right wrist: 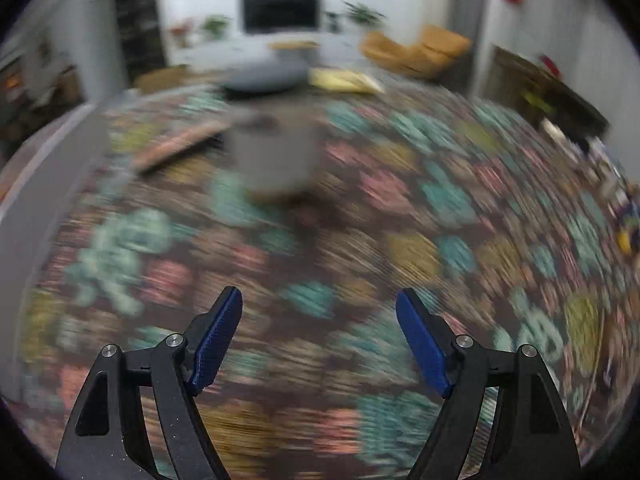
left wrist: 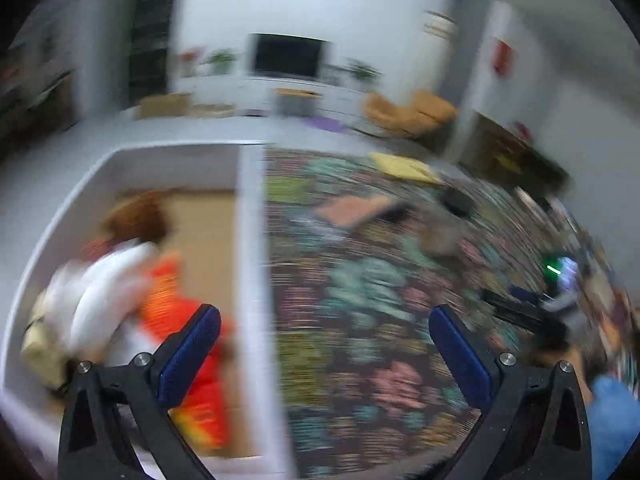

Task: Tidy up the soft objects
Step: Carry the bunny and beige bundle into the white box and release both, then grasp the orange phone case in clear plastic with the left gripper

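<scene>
Soft toys (left wrist: 132,300) are seen in the white box (left wrist: 248,240), just beyond the left hand-held gripper (left wrist: 324,344), spread wide and empty. The right hand-held gripper (right wrist: 320,340) is held wide over the patterned rug (right wrist: 360,240), also empty.

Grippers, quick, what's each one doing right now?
Left gripper: open, nothing between its fingers.
Right gripper: open, nothing between its fingers.

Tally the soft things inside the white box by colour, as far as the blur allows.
Orange: 1
White: 1
Brown: 1
Beige: 1
Total: 4 in the white box; blur may hide more.
</scene>
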A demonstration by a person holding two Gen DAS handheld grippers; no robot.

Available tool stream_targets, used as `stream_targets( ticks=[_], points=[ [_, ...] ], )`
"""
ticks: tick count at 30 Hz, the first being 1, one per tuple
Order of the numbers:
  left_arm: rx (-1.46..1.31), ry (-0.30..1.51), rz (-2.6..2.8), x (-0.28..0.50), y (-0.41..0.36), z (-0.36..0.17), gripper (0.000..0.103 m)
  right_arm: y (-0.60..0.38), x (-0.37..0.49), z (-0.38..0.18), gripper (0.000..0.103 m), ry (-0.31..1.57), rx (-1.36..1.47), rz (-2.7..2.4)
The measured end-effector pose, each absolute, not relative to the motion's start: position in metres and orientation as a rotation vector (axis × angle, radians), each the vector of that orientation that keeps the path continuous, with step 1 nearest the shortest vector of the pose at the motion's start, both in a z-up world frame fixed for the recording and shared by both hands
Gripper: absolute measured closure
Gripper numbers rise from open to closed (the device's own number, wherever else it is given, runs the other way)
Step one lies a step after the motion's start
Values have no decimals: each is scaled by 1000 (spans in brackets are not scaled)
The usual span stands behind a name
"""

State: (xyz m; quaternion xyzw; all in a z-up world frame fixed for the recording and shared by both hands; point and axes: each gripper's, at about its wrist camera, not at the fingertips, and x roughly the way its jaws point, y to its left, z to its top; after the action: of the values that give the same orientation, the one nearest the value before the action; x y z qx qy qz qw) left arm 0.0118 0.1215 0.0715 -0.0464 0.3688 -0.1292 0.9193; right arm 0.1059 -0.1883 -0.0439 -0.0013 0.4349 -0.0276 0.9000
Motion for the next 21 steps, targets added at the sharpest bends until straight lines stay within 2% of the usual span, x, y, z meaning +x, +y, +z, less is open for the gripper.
stream_targets(
  ticks=[6, 11, 16, 21],
  points=[
    [97, 879, -383, 73, 35, 54, 0, -218, 98, -62, 21, 908, 110, -74],
    [225, 957, -399, 153, 9, 37, 0, -231, 102, -74, 21, 957, 201, -80],
    [362, 1012, -362, 250, -13, -10, 0, -237, 98, -72, 21, 940, 244, -73],
    [408, 1076, -339, 309, -27, -53, 2, -235, 98, -74, 19, 941, 238, -69]
  ],
)
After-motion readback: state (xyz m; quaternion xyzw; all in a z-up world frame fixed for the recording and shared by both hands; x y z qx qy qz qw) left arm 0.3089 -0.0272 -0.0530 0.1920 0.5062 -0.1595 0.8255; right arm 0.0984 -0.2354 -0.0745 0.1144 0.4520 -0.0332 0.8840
